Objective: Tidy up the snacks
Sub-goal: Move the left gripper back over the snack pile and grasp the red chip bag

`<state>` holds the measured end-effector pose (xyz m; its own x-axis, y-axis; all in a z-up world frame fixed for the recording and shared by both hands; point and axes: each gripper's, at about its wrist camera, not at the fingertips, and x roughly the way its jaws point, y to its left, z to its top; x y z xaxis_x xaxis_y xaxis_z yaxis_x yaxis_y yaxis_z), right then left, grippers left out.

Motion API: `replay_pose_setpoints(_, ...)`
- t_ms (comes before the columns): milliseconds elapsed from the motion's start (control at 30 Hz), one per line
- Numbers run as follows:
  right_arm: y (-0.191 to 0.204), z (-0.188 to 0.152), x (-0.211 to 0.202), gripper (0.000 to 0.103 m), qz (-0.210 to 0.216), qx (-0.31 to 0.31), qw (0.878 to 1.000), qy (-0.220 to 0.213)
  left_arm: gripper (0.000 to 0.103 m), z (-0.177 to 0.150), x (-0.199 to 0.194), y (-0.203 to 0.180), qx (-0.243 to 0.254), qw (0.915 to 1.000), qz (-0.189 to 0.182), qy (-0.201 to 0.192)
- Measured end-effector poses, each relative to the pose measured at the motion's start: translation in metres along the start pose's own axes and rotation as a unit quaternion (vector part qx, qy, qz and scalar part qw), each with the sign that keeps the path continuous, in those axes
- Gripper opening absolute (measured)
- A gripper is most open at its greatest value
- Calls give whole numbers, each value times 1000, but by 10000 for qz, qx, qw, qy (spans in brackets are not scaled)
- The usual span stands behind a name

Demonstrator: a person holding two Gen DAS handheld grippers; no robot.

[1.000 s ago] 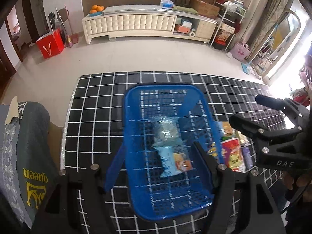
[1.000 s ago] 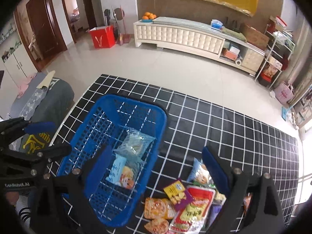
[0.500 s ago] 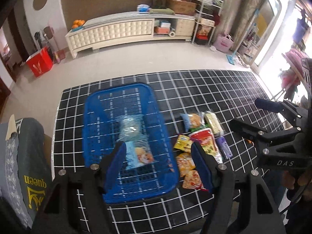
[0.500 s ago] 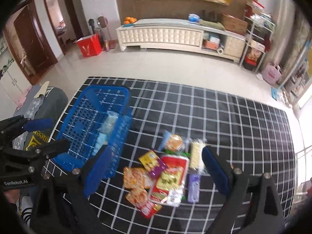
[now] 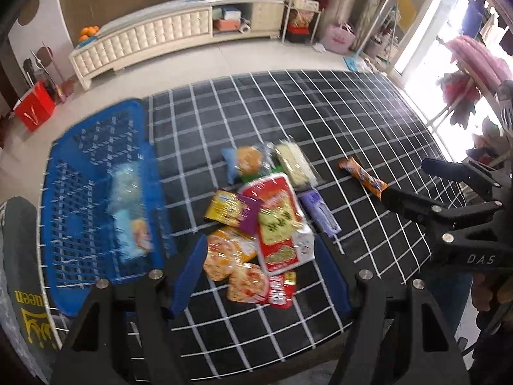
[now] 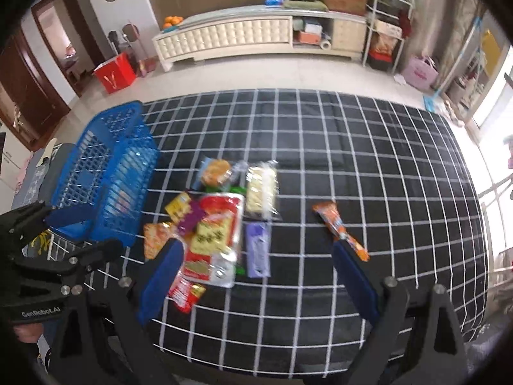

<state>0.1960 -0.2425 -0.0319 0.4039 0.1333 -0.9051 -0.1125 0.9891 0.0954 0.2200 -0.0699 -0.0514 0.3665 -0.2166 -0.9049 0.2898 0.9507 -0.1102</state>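
Both jaws stand spread and empty: the left gripper [image 5: 259, 263] hangs over the near end of the snack pile [image 5: 263, 211], the right gripper [image 6: 256, 269] over its right edge. Snacks lie at the checked mat's [image 6: 352, 147] centre: a big red-and-yellow tray pack [image 6: 214, 234], a purple bar [image 6: 256, 250], pale crackers [image 6: 261, 189], and an orange stick [image 6: 340, 227] apart at 3 o'clock. At 9 o'clock sits the blue basket [image 5: 80, 199], holding two packets. Readable writing: "DAS", "GenRobot.AI"
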Motion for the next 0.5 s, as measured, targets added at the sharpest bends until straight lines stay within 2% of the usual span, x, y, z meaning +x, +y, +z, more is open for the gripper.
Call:
replay_pose_setpoints(200,-29,-24,16,96,77,156,9998,139,67,-8,36,-24,40,9994,0,352)
replay_pose_setpoints(300,-39,-32,28,96,58,177,9995,260,67,-11,50,-31,45,9994,21,340)
replay_pose_setpoints(500,-52,-46,51,96,181,315,9983,452,67,-17,83,-30,-194,9980,-11,597)
